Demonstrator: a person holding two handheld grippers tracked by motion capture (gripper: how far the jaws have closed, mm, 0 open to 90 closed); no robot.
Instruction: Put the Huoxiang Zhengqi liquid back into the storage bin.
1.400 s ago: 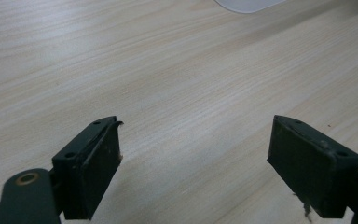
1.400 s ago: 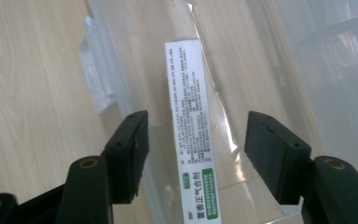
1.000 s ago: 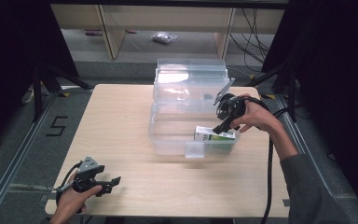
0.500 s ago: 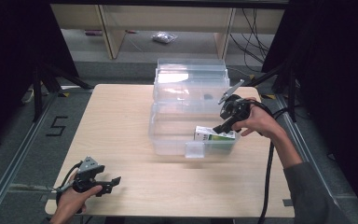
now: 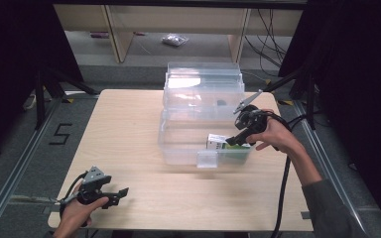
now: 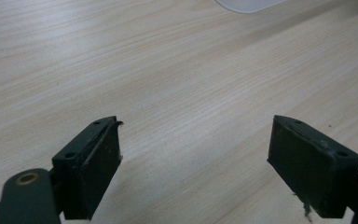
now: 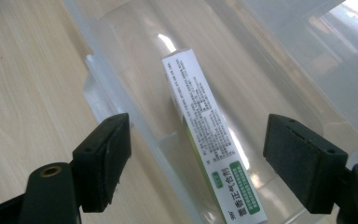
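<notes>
A clear plastic bin sits mid-table with its lid swung back behind it. Inside, at the front right corner, lies a white and green box printed with text, leaning along the bin's wall. My right gripper hovers open just above that box, jaws wide apart, nothing between them. My left gripper rests low near the table's front left corner, open over bare wood.
The wooden table has free room to the left of and in front of the bin. A black cable trails from the right gripper past the table's right edge. Shelving and a small bag lie on the floor behind.
The right gripper has drawn back slightly from the box in the bin, with its jaws open. The left gripper has stayed put.
</notes>
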